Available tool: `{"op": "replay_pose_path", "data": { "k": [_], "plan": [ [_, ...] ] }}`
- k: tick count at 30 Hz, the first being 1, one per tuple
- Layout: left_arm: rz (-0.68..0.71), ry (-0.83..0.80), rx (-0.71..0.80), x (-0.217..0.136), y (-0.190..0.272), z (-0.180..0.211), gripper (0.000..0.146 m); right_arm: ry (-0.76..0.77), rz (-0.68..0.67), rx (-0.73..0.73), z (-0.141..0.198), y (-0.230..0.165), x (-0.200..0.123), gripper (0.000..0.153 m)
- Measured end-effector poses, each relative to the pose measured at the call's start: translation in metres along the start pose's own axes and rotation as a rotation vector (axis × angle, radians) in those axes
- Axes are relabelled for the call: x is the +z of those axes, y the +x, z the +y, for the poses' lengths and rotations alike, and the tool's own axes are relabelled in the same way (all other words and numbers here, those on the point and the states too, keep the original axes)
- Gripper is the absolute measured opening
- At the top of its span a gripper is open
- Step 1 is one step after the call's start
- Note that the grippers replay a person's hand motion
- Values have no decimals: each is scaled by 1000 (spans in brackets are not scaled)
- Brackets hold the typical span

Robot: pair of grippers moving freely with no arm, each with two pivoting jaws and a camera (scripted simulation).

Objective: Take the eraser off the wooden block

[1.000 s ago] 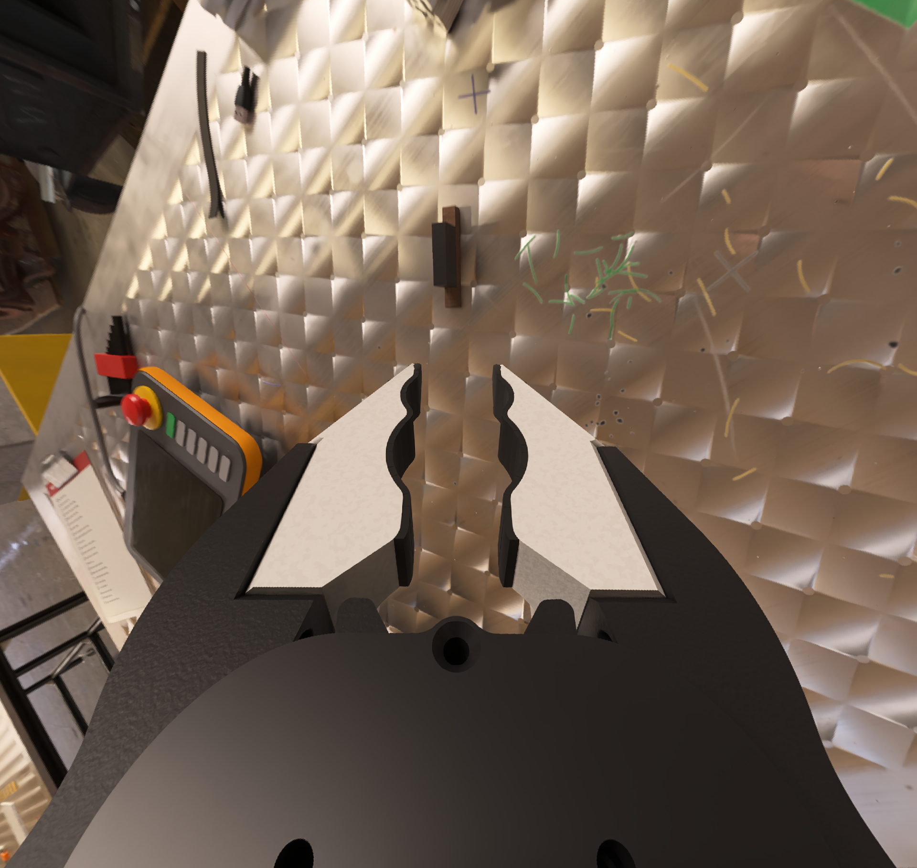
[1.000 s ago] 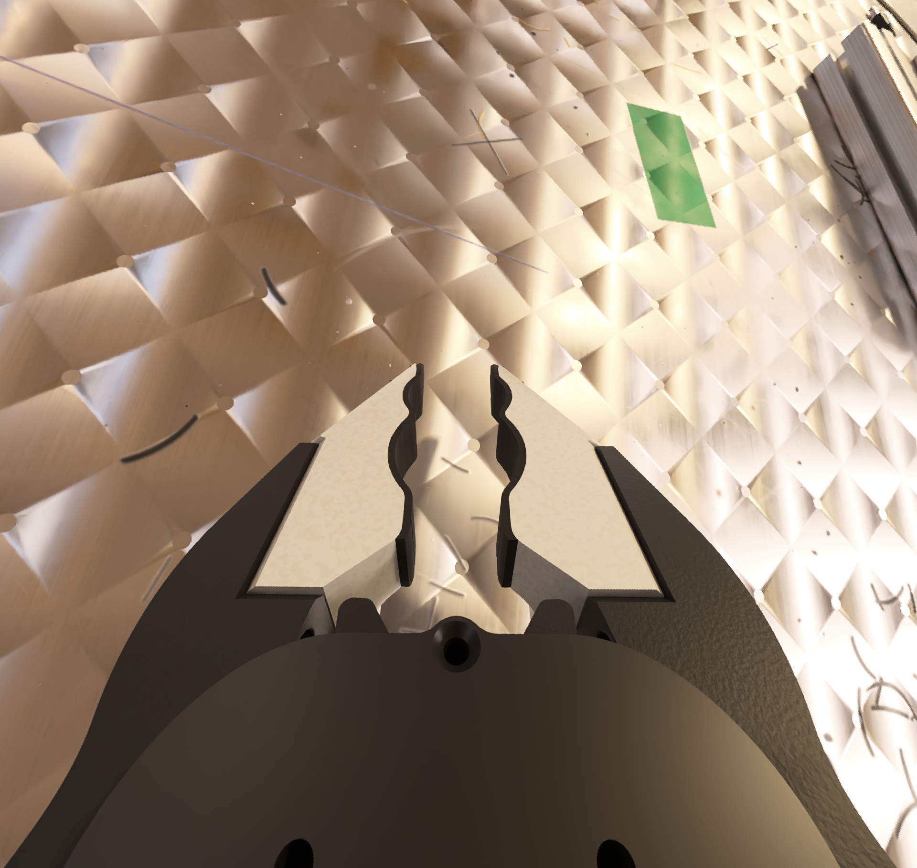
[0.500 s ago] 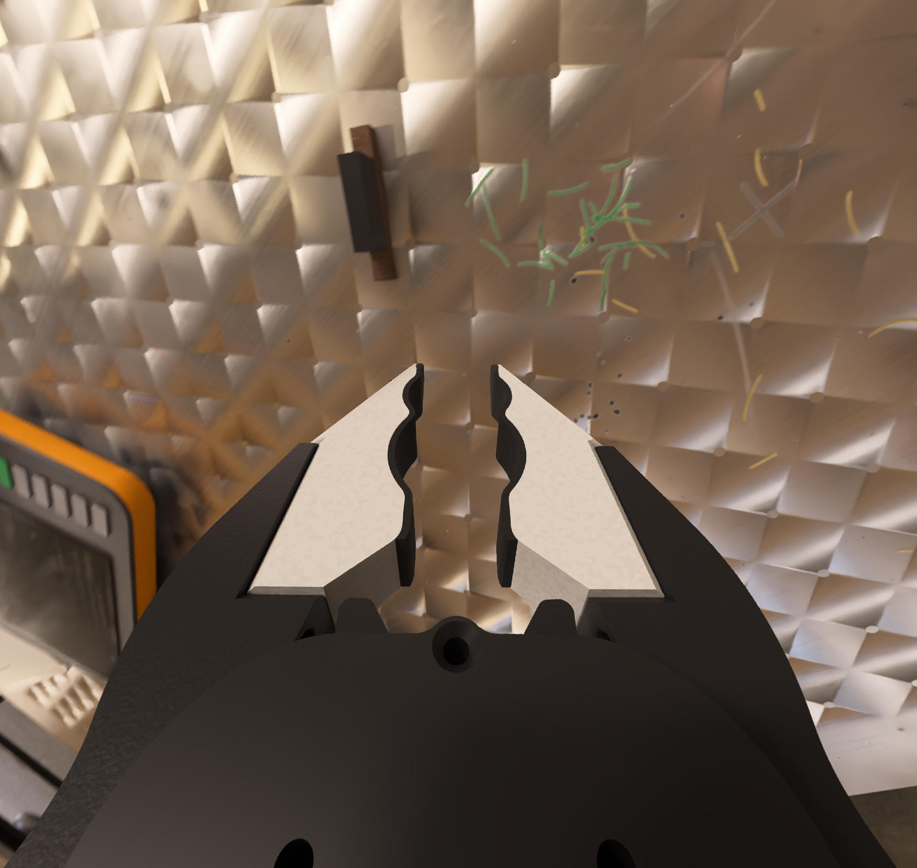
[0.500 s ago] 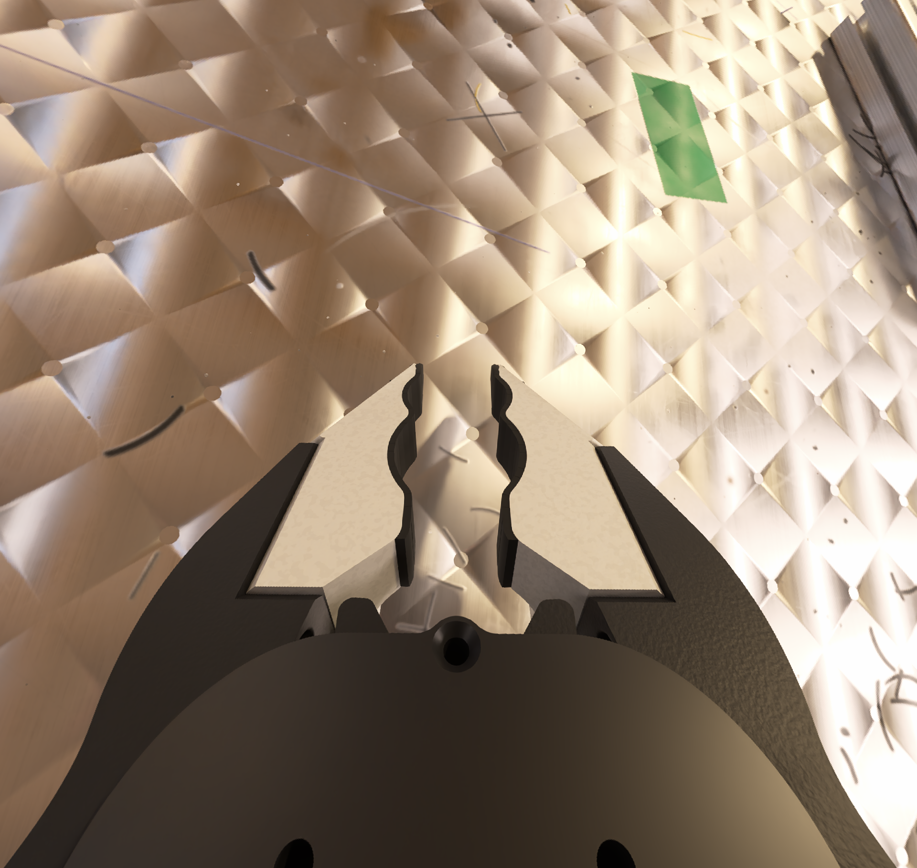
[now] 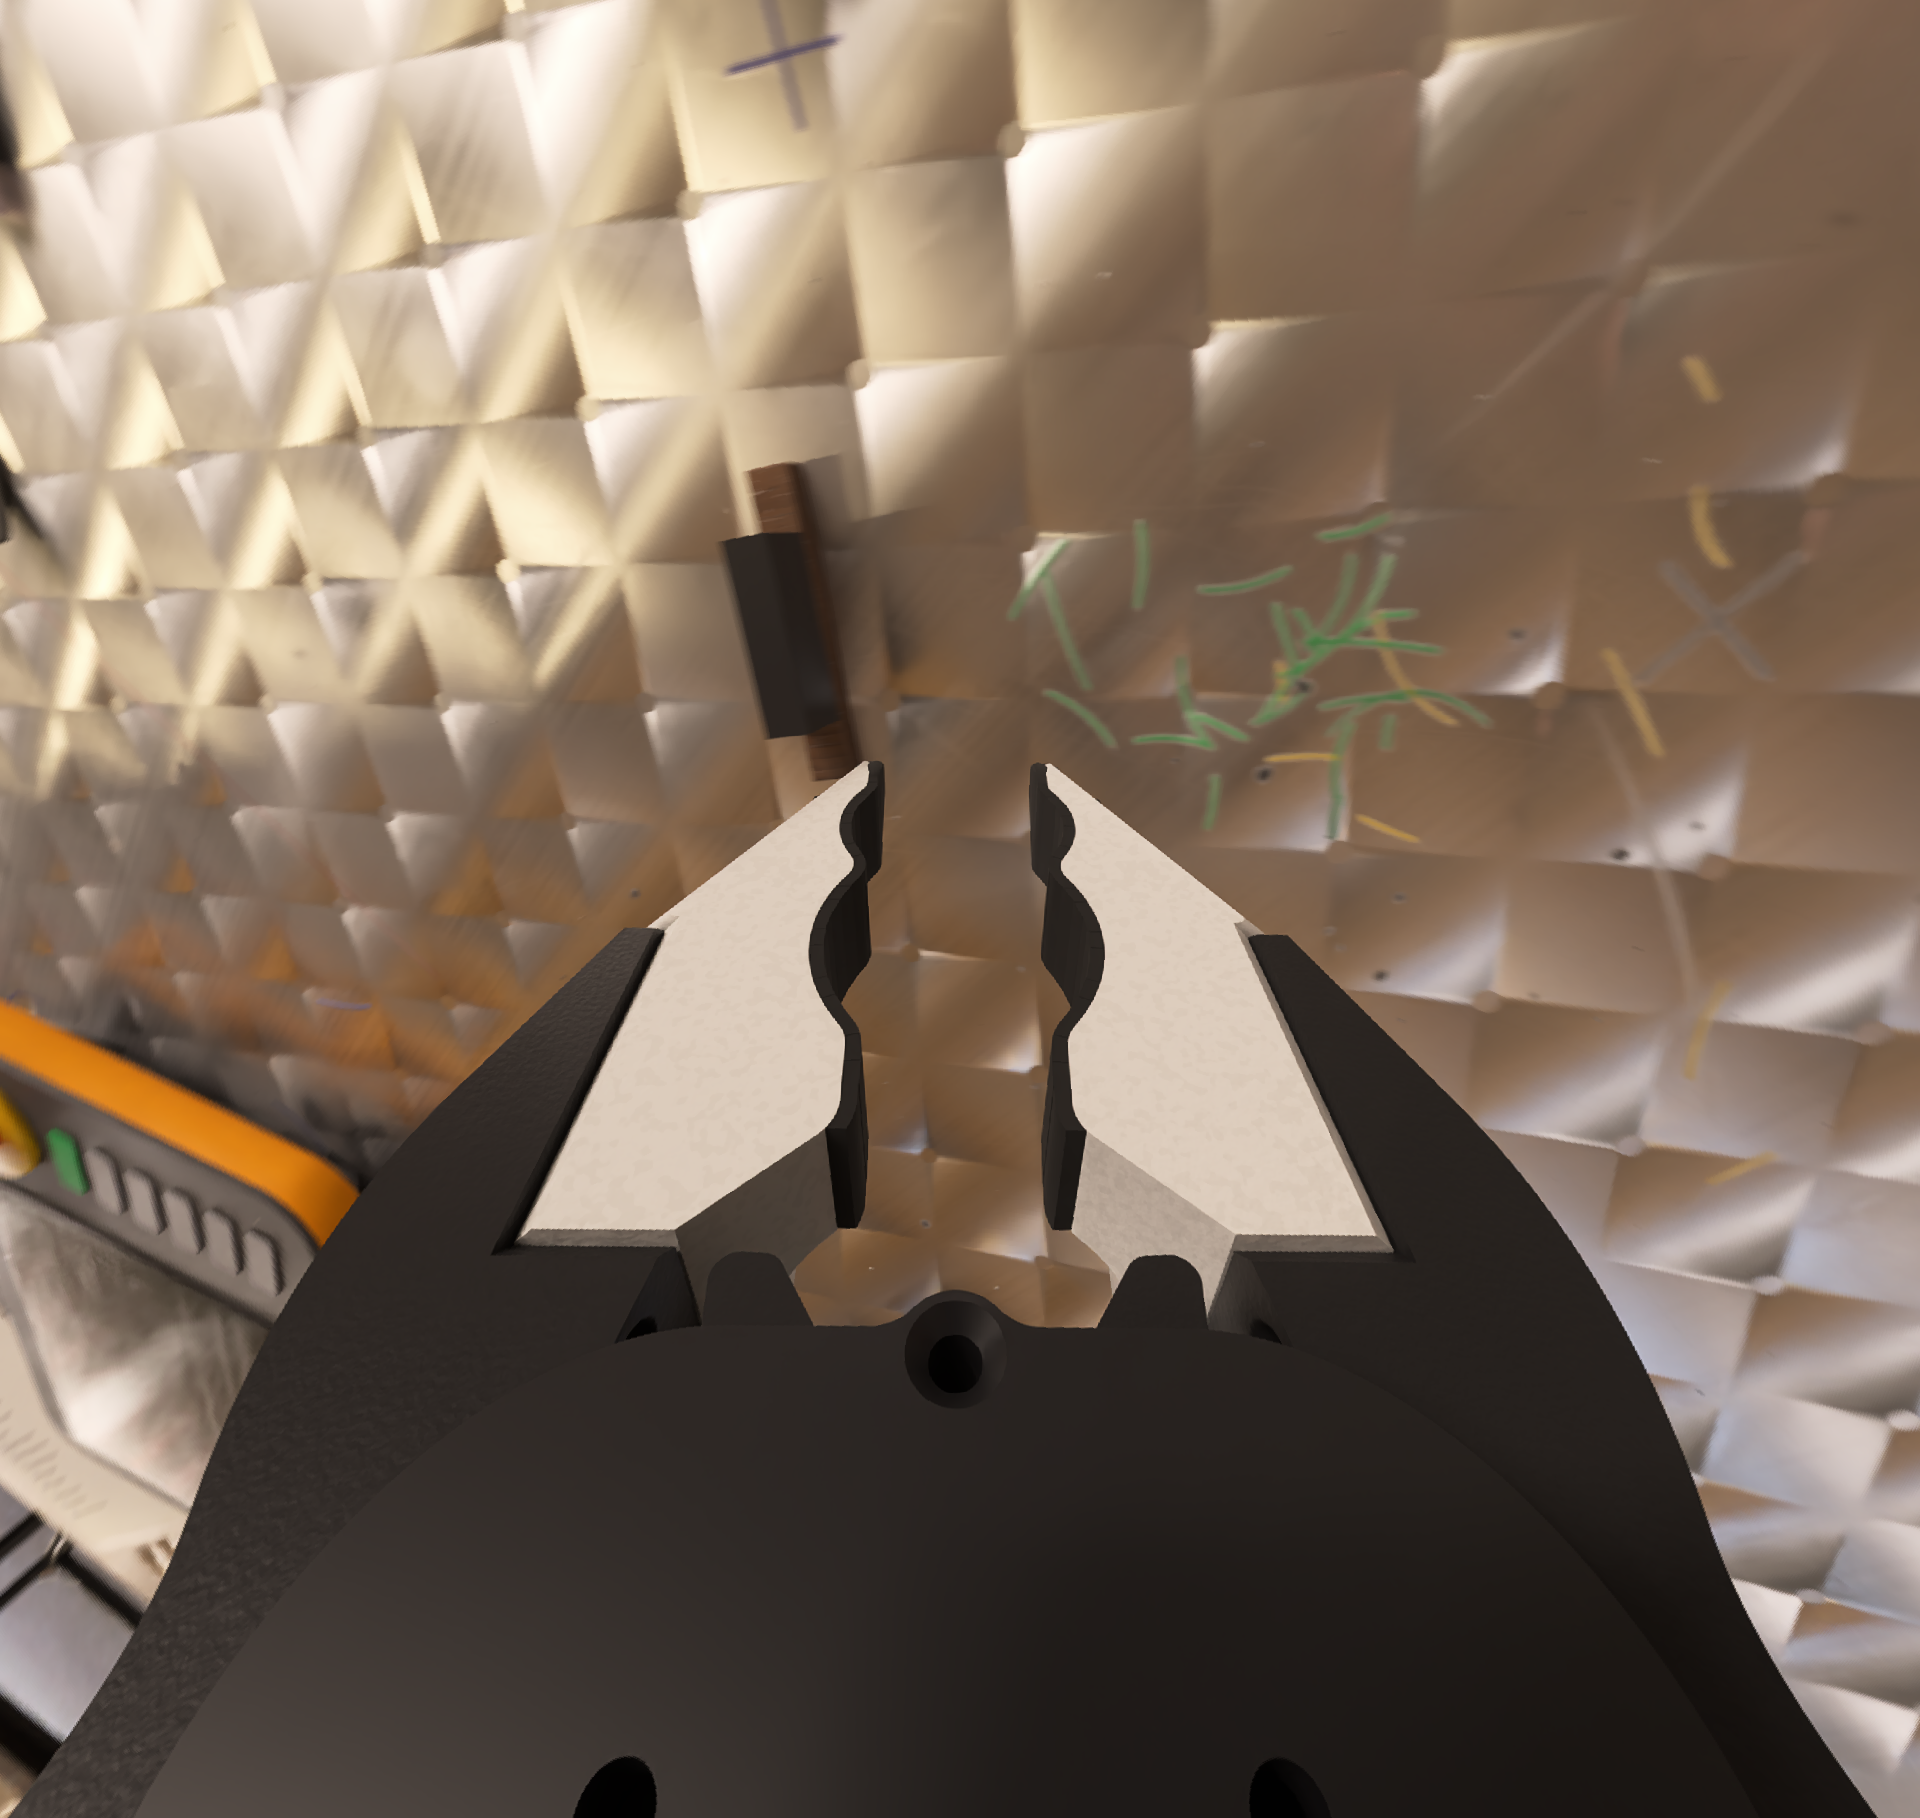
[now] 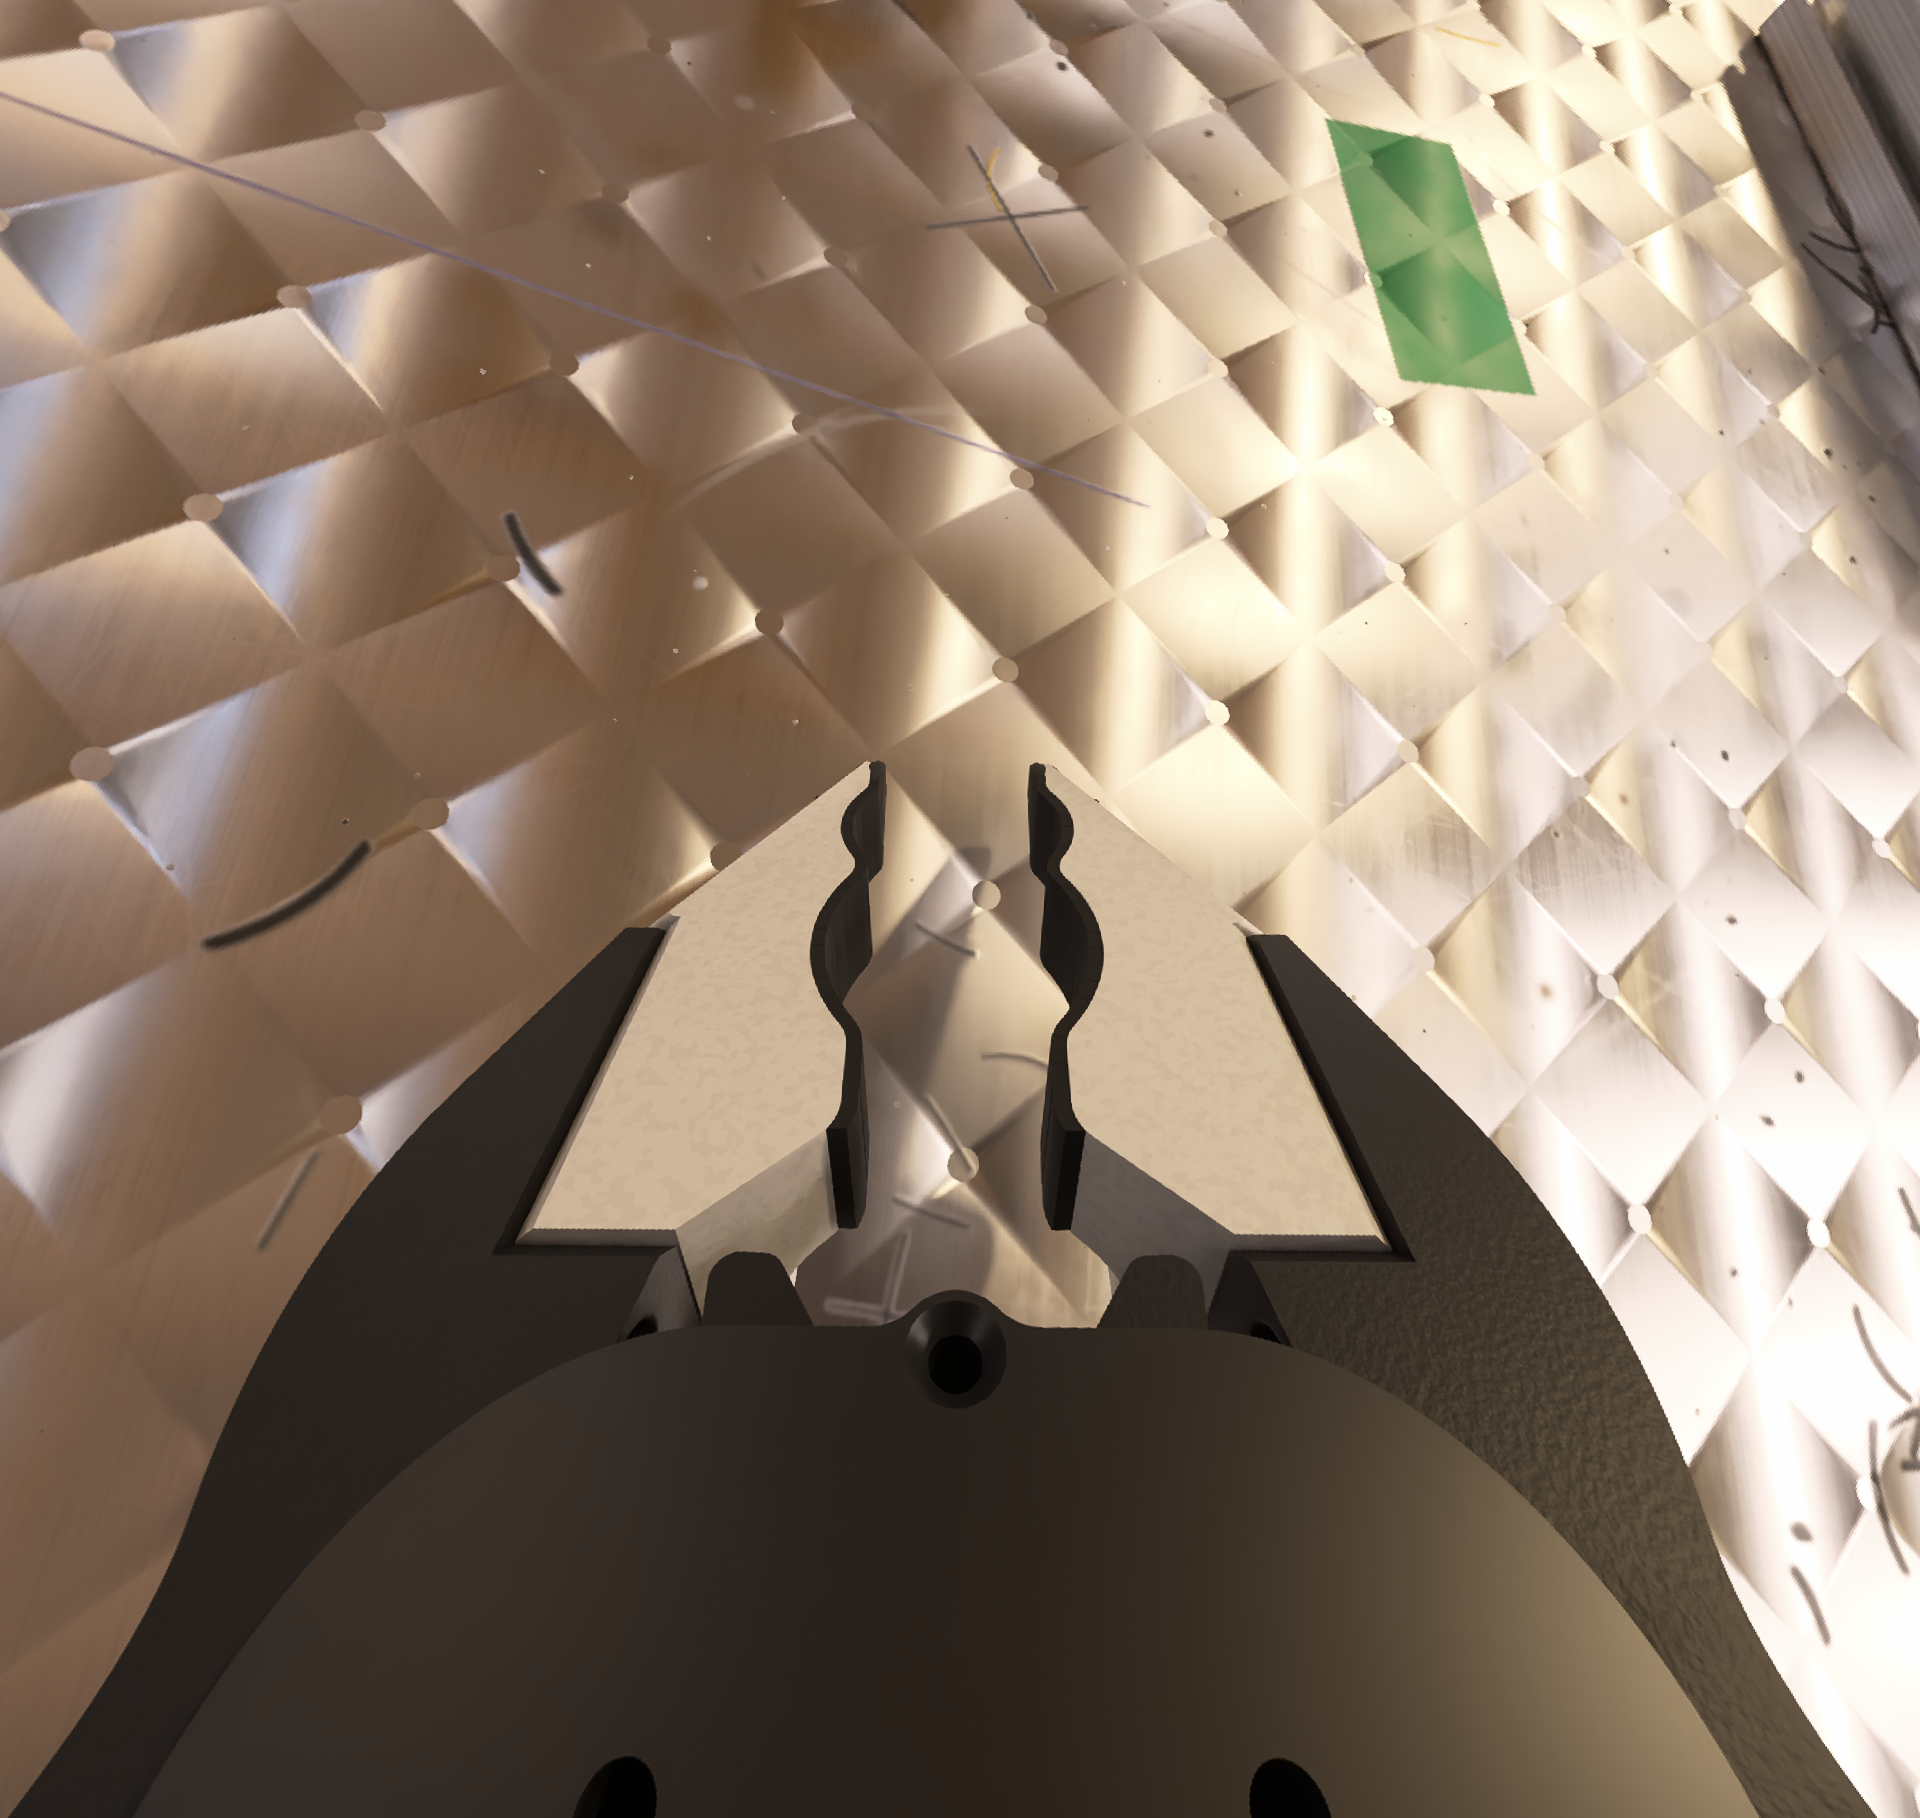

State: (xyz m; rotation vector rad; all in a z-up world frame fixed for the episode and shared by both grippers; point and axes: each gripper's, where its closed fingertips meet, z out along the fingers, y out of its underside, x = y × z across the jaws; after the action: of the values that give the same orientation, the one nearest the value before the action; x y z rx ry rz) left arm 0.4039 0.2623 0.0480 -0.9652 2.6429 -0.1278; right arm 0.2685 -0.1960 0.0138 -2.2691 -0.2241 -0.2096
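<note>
The black eraser (image 5: 781, 634) lay on the wooden block (image 5: 805, 625), untouched, just beyond the left gripper (image 5: 956, 781), whose fingers were spread and empty. The right gripper (image 6: 956, 781), also released, hung over bare table (image 6: 520, 366); lifting remained undone.

The left gripper (image 5: 955, 781) holds its two pale fingers parted, nothing between them. The right gripper (image 6: 955, 781) is likewise spread and empty, fingers pointing forward.
</note>
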Motion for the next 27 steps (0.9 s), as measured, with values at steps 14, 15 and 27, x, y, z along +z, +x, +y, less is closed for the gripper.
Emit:
{"op": "replay_pose_path", "data": {
  "k": [14,15,27],
  "plan": [
    [-42,6,-155,31,-49,-4,26,4,-4,17,0,1,0,27],
    [-32,5,-158,34,-49,-4,26,4,-5,17,0,1,0,27],
    [11,-10,-160,44,-43,-6,11,3,-11,14,1,0,0,27]
  ]
}}
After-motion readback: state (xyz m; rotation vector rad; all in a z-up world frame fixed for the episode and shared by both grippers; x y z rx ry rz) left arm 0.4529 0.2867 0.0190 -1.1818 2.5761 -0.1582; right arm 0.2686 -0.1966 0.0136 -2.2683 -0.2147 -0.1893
